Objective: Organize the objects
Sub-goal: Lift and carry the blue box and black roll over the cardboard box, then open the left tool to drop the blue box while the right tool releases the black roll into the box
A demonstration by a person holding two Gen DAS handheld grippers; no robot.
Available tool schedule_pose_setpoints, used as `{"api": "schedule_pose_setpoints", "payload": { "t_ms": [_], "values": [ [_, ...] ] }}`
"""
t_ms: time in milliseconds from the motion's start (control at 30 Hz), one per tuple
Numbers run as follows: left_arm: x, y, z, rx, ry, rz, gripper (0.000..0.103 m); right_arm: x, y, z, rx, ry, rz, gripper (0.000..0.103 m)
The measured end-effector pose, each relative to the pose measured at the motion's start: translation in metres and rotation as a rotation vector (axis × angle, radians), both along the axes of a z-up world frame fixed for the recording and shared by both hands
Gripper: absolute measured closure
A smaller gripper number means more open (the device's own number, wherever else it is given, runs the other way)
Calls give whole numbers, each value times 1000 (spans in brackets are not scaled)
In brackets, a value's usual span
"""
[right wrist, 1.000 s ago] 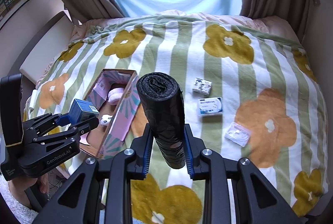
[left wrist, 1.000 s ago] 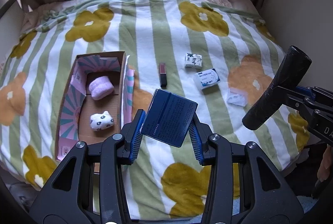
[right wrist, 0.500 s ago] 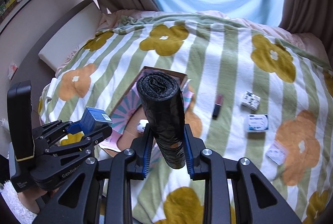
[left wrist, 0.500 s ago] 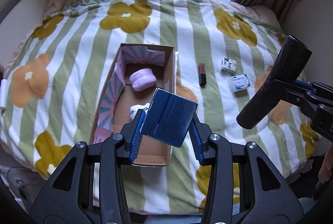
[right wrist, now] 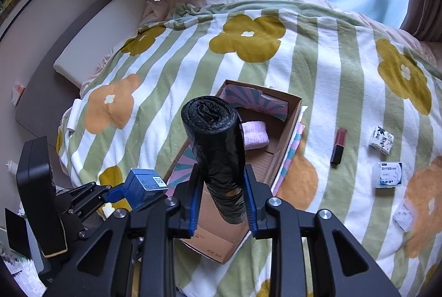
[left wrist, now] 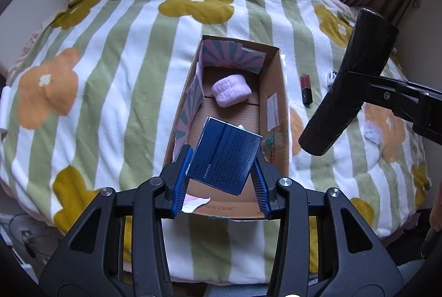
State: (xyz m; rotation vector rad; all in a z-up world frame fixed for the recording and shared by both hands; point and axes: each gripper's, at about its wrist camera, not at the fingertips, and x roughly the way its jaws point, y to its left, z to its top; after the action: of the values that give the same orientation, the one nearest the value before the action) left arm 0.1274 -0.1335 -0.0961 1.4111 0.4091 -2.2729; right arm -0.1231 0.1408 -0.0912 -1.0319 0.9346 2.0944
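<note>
Two wrist fisheyes above the bed

Both look down, fairly near; they share the cardboard box [left wrist: 272,92] [right wrist: 287,125], the right view seemingly set further right.

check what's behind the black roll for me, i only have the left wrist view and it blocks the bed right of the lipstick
Observer: The black roll hides a white box with a blue label, flat on the blanket right of the lipstick.
Operator: anything else near it
Observer: A black-and-white patterned packet lies just beyond that box, apart from it.
Operator: any label on my blue box
Observer: The blue box in the left gripper shows a QR code on one small face.
</note>
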Motion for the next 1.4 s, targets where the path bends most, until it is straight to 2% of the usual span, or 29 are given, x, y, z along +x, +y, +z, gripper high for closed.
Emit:
{"api": "schedule_pose_setpoints", "payload": {
  "t_ms": [233,433,633,867,1100,1367,1400],
  "values": [
    [-7,-21,-29,19,-33,-36,65,-36,22,-29,-45,-17,-2,77],
    [-21,-27,-59,33,-65,-86,65,-60,49,-58,-80,-71,7,77],
    [-34,-28,-89,54,-94,-113,65,-72,71,-87,-124,-116,25,77],
    [-48,-23,-117,62,-134,-162,65,-76,93,-118,-235,-122,-13,77],
    [-57,-12,-139,49,-166,-225,65,-78,108,-127,-318,-67,-57,77],
    [-58,-9,-145,43,-177,-244,65,-89,111,-134,-402,0,-73,77],
    [-59,-8,-145,37,-177,-248,65,-90,111,-134,-399,4,-84,73]
  ]
}}
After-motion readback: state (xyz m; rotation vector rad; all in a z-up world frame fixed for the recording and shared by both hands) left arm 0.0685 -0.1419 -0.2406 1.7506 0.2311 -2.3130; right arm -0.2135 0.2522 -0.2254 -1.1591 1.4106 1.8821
